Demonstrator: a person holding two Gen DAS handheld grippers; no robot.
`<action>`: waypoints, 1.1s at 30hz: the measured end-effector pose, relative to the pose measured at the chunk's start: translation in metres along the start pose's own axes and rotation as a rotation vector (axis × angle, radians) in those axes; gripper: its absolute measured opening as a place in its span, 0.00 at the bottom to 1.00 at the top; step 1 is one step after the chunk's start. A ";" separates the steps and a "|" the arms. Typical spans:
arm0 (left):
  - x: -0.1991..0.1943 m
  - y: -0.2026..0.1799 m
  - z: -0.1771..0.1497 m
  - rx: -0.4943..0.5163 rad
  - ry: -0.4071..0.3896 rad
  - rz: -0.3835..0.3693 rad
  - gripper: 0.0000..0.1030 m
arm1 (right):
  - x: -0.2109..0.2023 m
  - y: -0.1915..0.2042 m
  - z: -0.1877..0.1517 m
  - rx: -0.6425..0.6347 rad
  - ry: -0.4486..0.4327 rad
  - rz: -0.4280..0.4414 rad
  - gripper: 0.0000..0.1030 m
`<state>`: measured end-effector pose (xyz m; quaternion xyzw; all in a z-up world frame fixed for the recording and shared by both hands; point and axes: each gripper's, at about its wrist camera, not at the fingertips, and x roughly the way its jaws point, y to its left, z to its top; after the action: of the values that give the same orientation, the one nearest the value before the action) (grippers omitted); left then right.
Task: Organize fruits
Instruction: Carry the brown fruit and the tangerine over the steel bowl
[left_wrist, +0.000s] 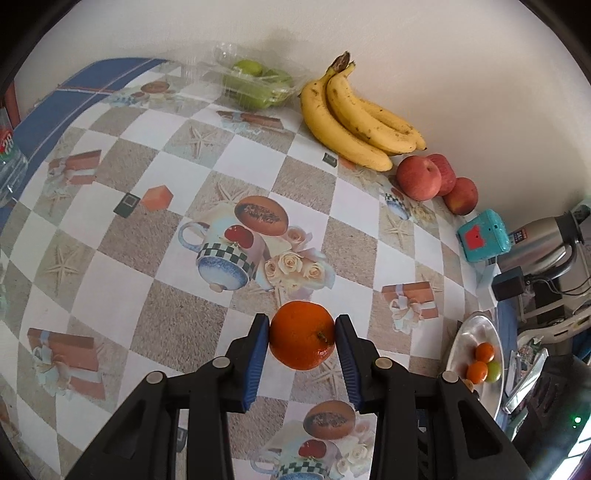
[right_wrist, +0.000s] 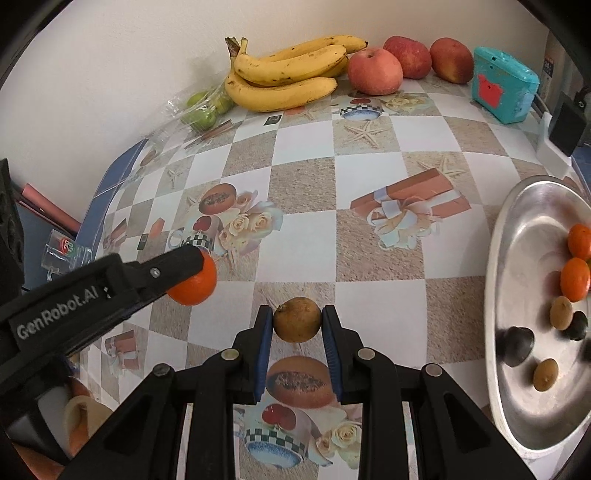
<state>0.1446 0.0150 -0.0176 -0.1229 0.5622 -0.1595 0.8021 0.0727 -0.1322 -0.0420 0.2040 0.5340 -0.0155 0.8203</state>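
Left wrist view: the left tongs grasp an orange between their blue pads, holding it above the patterned tabletop. Along the far edge, against the white wall, lie a clear pack of green fruit, a bunch of bananas and three red apples, side by side. A teal box sits just beyond the apples near the far right corner. At the right edge, a metal tray holds two small oranges and one green fruit.

Right wrist view: the right tongs are clenched on a small brown fruit, held over the tabletop near its front edge. To the left, the other tongs carry the orange, partly hidden behind one black finger. The tray at the right edge holds two oranges, two brown fruits and dark fruits, somewhat blurred. The bananas, the apples and the teal box line the far edge.
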 end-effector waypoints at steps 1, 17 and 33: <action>-0.002 -0.001 -0.001 0.003 -0.002 0.000 0.38 | -0.002 0.000 -0.001 0.000 -0.001 -0.003 0.27; -0.018 -0.032 -0.027 0.065 -0.013 -0.018 0.38 | -0.044 -0.022 -0.020 0.031 -0.060 -0.034 0.27; -0.027 -0.058 -0.046 0.119 -0.029 -0.025 0.38 | -0.078 -0.052 -0.033 0.097 -0.115 -0.021 0.27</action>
<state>0.0855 -0.0286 0.0124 -0.0843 0.5386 -0.2009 0.8139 -0.0026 -0.1831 -0.0009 0.2366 0.4867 -0.0617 0.8387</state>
